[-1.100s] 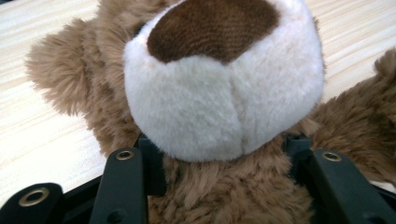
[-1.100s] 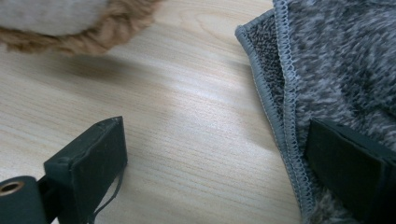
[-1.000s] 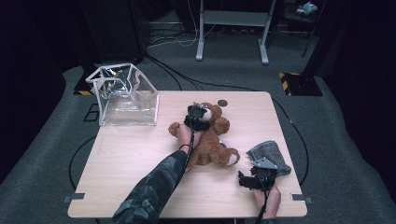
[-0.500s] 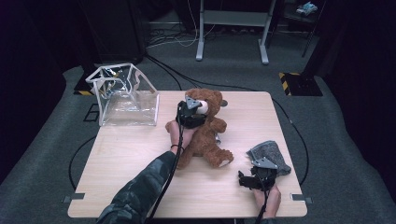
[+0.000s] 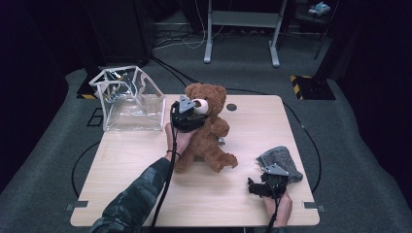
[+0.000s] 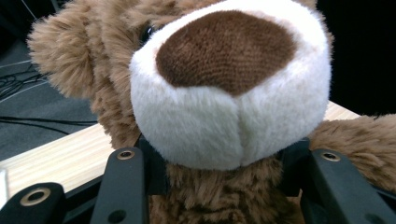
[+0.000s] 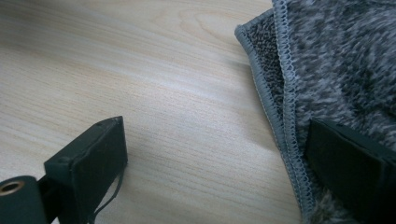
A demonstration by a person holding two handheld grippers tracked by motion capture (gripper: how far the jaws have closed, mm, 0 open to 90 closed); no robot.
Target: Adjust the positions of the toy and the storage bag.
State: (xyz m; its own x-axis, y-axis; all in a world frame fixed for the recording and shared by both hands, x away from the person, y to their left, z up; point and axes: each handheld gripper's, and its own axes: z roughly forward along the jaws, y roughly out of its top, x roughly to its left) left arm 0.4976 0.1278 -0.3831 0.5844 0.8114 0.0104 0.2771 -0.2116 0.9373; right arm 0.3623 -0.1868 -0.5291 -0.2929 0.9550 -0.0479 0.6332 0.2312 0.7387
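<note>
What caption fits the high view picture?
Left gripper holds a fluffy brown teddy bear upright on the wooden table.

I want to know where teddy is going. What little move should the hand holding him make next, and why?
Probably carry him a bit further toward the clear box. The left gripper is shut on the teddy bear at the neck, just under his muzzle, so he is upright with his legs near the table. The box stands open close by, which makes it a likely place for him.

Left gripper [image 5: 187, 116]: raised above the table on an extended forearm, jaws clamped on a load. Right gripper [image 5: 265, 187]: low near the table edge, jaws apart.
</note>
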